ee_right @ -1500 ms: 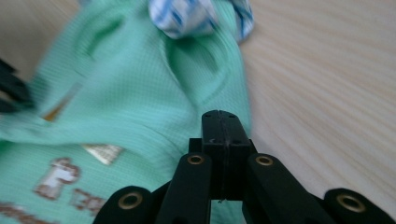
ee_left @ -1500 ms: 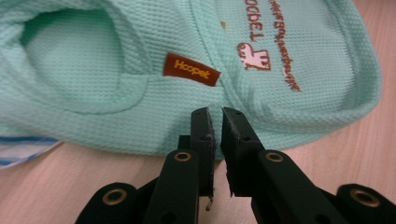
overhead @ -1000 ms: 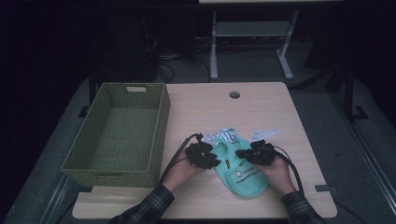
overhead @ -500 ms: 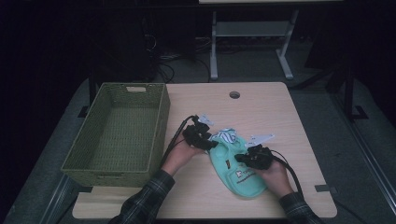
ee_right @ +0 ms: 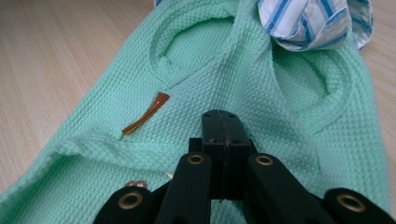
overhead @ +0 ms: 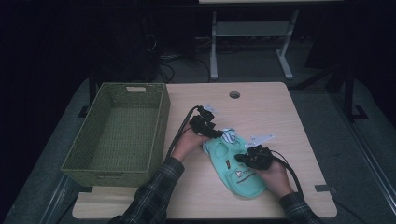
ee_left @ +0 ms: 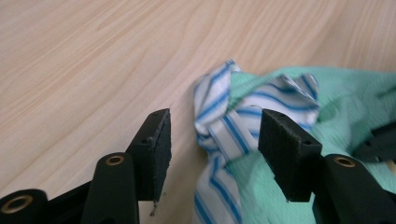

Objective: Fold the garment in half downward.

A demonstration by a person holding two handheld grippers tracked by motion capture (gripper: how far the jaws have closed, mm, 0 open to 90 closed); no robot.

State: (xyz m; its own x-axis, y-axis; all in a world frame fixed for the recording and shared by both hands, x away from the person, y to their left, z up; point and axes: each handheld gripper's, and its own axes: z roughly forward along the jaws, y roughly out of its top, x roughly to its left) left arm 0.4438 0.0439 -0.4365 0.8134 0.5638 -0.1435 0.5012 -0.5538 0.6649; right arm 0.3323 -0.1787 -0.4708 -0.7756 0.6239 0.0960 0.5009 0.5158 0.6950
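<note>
Basically, the right hand-held gripper [overhead: 243, 159] is the anchor: jaws fully closed and pressed flat on the green top [overhead: 236, 170], apparently pinning it to the desk [overhead: 280, 112] so it won't slide. I can't tell whether any fabric is pinched between the pads; in the right gripper view they look closed on themselves, resting on the knit.

The left hand-held gripper [ee_left: 212, 140] has just been opening. Its jaws stand roughly half apart, straddling the bunched striped cloth [ee_left: 224, 126] at the top end of the garment, pads not pressing on it. My read: it has let go or is lining up for a new bite to sort out that end.

The top lies flat on the desk, right of centre, near the person's edge, well clear of the basket [overhead: 116, 130], which sits at the left.

Looks: mint waffle-knit, sleeveless with two rounded openings, a printed patch low down, a small orange tag [ee_right: 144, 114] near the middle. The striped cloth is white with blue lines, crumpled, touching the green fabric.
</note>
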